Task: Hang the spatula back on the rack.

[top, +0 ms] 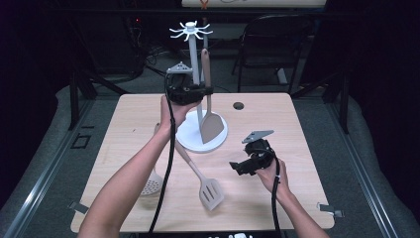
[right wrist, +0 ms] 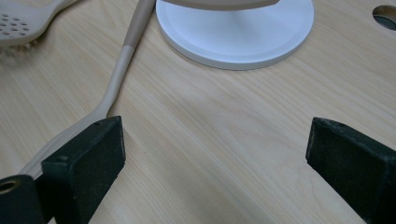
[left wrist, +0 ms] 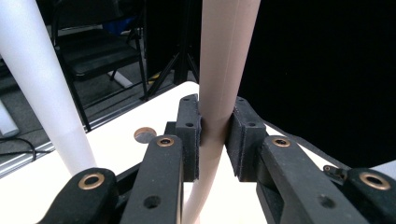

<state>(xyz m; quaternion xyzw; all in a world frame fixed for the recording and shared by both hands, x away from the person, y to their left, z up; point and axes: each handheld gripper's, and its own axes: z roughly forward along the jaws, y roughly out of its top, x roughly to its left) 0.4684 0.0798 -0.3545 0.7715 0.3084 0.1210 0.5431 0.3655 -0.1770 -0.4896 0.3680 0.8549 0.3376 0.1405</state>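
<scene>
Hanging kitchen tools on a stand looks like the job, and this is the lift-and-hook step. Wooden table (top: pixel 124 129) carries the white rack (top: pixel 194 74) — round base, upright pole, ring of hooks at the top.

Left gripper (top: pixel 185 93) is raised beside the pole, its pads (left wrist: pixel 189 135) pinching the handle of a beige solid turner (top: pixel 210 111). Turner hangs near-vertical: long axis upright, blade down just over the rack's base, handle end pointing up toward the hooks but short of them. Handle passes straight up between the pads in the left gripper view; the pole stands just beside it, apart.

Right gripper (top: pixel 247 163) sits low over the table, well apart from the rack, jaws spread wide with nothing between them.

Lying flat: a slotted turner (top: pixel 203 181), handle toward the rack's base, blade toward the person — and a perforated skimmer (top: pixel 151 186) at the left forearm.

Next move, as I judge it: raise the handle end to hook height and catch its hole on a prong. Whether there is a hole I cannot tell.
</scene>
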